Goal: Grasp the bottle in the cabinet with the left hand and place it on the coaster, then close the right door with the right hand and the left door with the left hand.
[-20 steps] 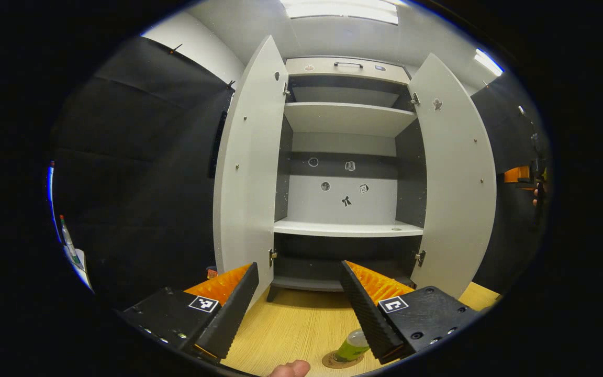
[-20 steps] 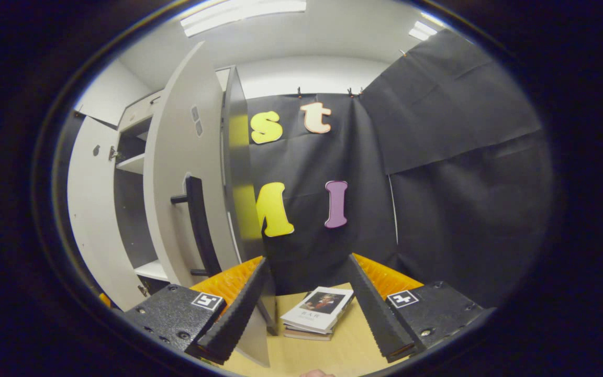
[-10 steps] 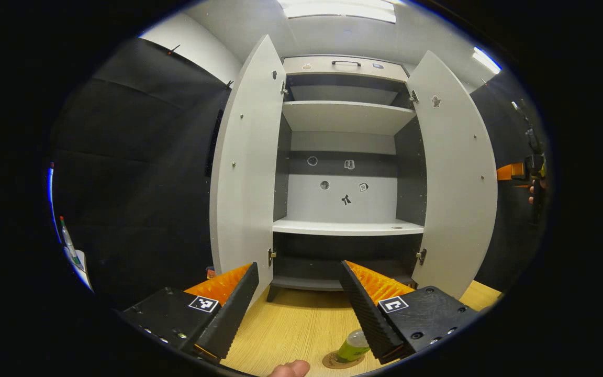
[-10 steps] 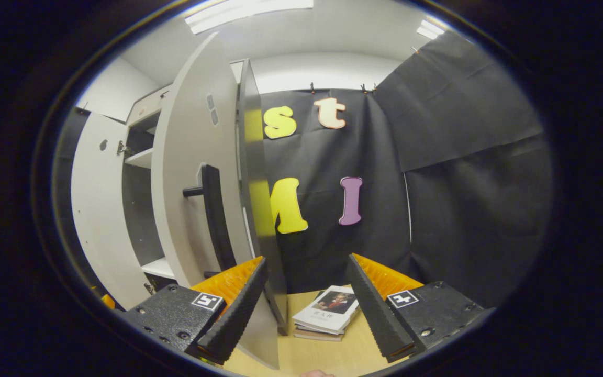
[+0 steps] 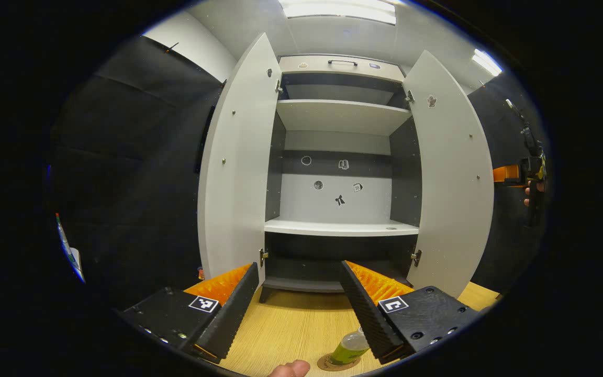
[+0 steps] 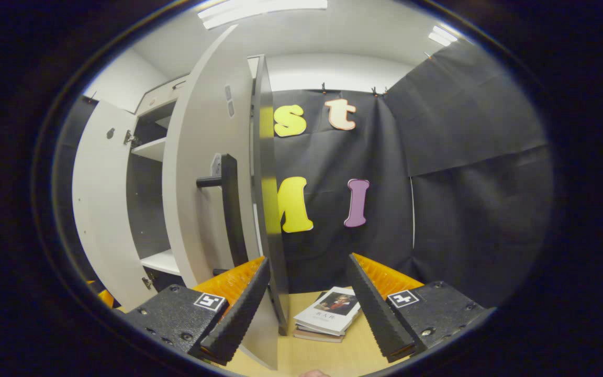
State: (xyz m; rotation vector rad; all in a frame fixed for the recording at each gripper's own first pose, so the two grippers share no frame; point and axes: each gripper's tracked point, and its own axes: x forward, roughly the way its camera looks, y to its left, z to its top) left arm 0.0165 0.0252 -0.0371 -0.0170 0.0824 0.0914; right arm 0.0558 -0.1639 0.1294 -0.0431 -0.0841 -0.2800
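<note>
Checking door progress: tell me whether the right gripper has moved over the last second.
Yes. The right gripper has advanced toward the right door, whose black handle looms larger and nearer.

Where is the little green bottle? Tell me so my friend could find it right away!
Find the tall white cabinet with both doors open, then look down at the light wooden table before it. A small green plastic bottle stands on a round brown coaster, the one green thing on that table.
</note>
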